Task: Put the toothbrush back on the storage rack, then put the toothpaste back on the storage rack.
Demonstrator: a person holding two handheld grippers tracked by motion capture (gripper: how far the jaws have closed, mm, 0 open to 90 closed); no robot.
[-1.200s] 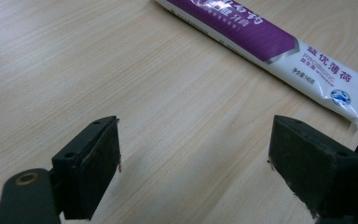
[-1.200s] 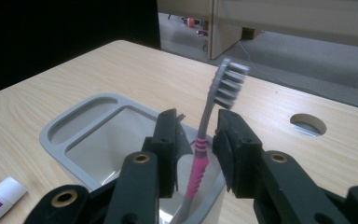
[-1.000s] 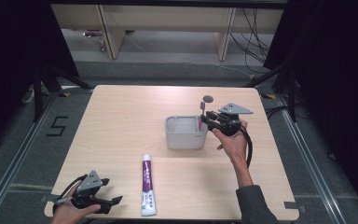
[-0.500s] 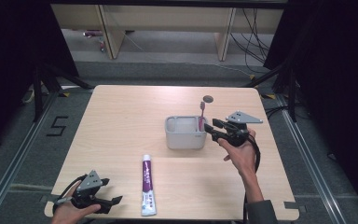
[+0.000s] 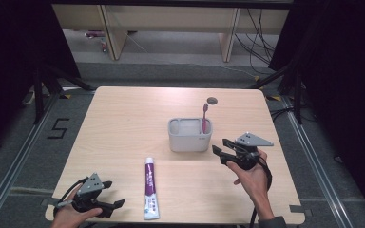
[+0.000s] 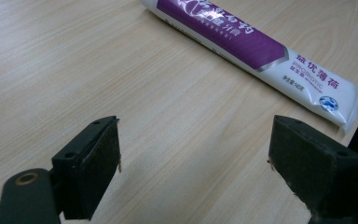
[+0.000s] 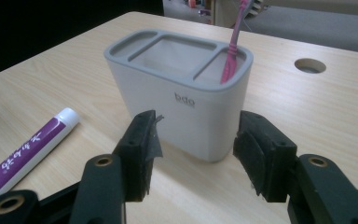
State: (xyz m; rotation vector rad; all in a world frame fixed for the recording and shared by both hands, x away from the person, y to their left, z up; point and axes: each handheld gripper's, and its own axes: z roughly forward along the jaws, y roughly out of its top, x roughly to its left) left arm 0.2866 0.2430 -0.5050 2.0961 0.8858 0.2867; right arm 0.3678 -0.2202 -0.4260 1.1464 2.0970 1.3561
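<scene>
Wooden table [image 5: 123, 123], toothpaste tube [image 5: 150, 187] near wide left tongs [image 5: 108, 194], right tongs [image 5: 222, 151] just opening, empty, beside holder [image 5: 189, 137].

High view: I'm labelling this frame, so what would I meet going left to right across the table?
Left tool, jaws open → purple-and-white toothpaste tube lying flat → grey plastic three-slot holder → pink toothbrush standing in its right slot → right tool, jaws just opened and holding nothing.

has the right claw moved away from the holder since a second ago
Yes. In the high view the right claw has come back from the toothbrush toward the table's near edge, now beside the holder, its jaws just opening with nothing between them.
</scene>
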